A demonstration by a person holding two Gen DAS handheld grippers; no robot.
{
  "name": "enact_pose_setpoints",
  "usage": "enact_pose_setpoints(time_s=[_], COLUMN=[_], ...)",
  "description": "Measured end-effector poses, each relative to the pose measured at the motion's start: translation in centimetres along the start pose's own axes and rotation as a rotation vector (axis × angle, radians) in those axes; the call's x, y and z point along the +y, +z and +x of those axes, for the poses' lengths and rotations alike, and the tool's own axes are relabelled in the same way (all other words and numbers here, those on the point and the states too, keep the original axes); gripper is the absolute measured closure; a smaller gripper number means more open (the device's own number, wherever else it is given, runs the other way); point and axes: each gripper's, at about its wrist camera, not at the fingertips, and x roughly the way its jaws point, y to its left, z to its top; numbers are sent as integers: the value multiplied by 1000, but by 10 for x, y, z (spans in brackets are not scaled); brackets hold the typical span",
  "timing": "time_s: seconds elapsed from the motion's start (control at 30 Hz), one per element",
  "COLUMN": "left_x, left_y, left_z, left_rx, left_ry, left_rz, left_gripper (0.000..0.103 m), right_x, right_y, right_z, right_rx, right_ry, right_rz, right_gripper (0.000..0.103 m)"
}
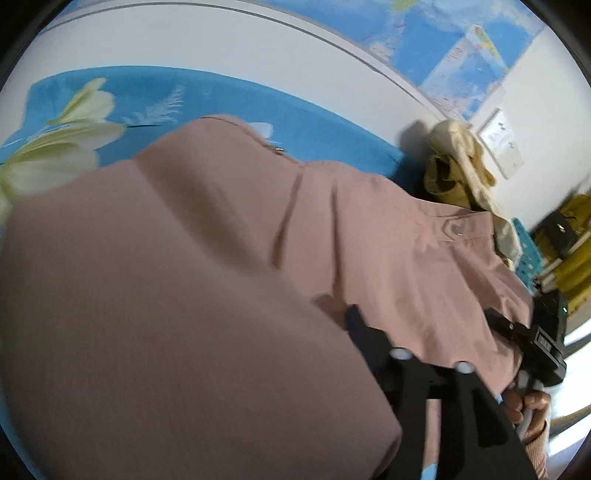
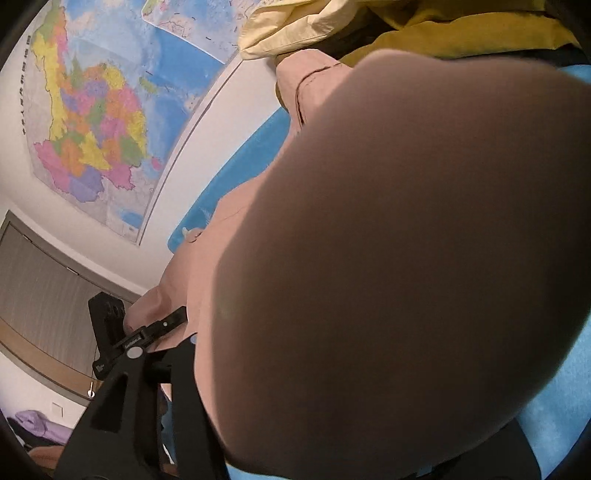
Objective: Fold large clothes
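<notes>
Pink garment lifted over blue bedsheet

Garment fills both views, draped close over each lens and hanging above the bedsheet.

Left wrist view: left gripper sits at the bottom, one finger poking up against the cloth; the other is covered by fabric, so I cannot tell whether it is clamped. Only this view shows the right gripper at the far right, a finger pressed into the garment's edge with a hand below it, plus a snap button, a yellow clothes pile by the wall and a blue crate.

Right wrist view: own claw buried in pink cloth, state unreadable. It shows the left gripper from outside, a finger tip against the fabric. Only here: big coloured map, grey wardrobe, purple cloth. Yellow clothes at top.
</notes>
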Motion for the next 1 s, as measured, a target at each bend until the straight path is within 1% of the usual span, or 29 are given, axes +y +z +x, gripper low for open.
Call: enact_pose_setpoints(time_s=[0.03, 0.07, 0.1, 0.13, 0.17, 0.2, 0.27, 0.37, 0.5, 0.67, 0.73, 0.83, 0.93, 1.0], left_x=[-2, -6, -8, -9, -9, -8, -5, -9, -17, -19, -17, -13, -4, 13], left_y=[2, 3, 6, 8, 10, 13, 15, 16, 21, 36, 43, 54, 78, 91], left_z=[3, 5, 8, 10, 11, 12, 8, -2, -25, -58, -69, -87, -107, -124], left_rx=[2, 2, 0, -3, -2, -1, -9, -28, -83, -153, -175, -214, -267, -299], left_ry=[10, 14, 20, 47, 69, 88, 90, 99, 106, 119, 135, 163, 204, 226], left_rz=[6, 12, 15, 10, 7, 2, -16, 4, 42, 77, 90, 88, 87, 70], left_gripper=[45, 45, 46, 54, 65, 71, 86, 90, 91, 92, 92, 93, 93, 93], right_x=[1, 3, 3, 2, 2, 3, 11, 28, 60, 98, 122, 145, 173, 189], right_y=[2, 4, 6, 9, 11, 12, 14, 18, 24, 34, 49, 63, 79, 86], right_z=[3, 8, 11, 16, 20, 21, 19, 9, -4, -5, 7, 17, 34, 45], right_rx=[3, 5, 1, 6, 16, 14, 4, -27, -59, -72, -73, -77, -78, -83], right_ry=[8, 19, 16, 12, 25, 21, 29, 39, 62, 99, 112, 134, 176, 203], right_rz=[-5, -9, -3, 14, 15, 11, -19, -64, -131, -201, -238, -274, -306, -332], right_gripper=[43, 45, 50, 60, 72, 77, 85, 88, 89, 89, 89, 90, 90, 90])
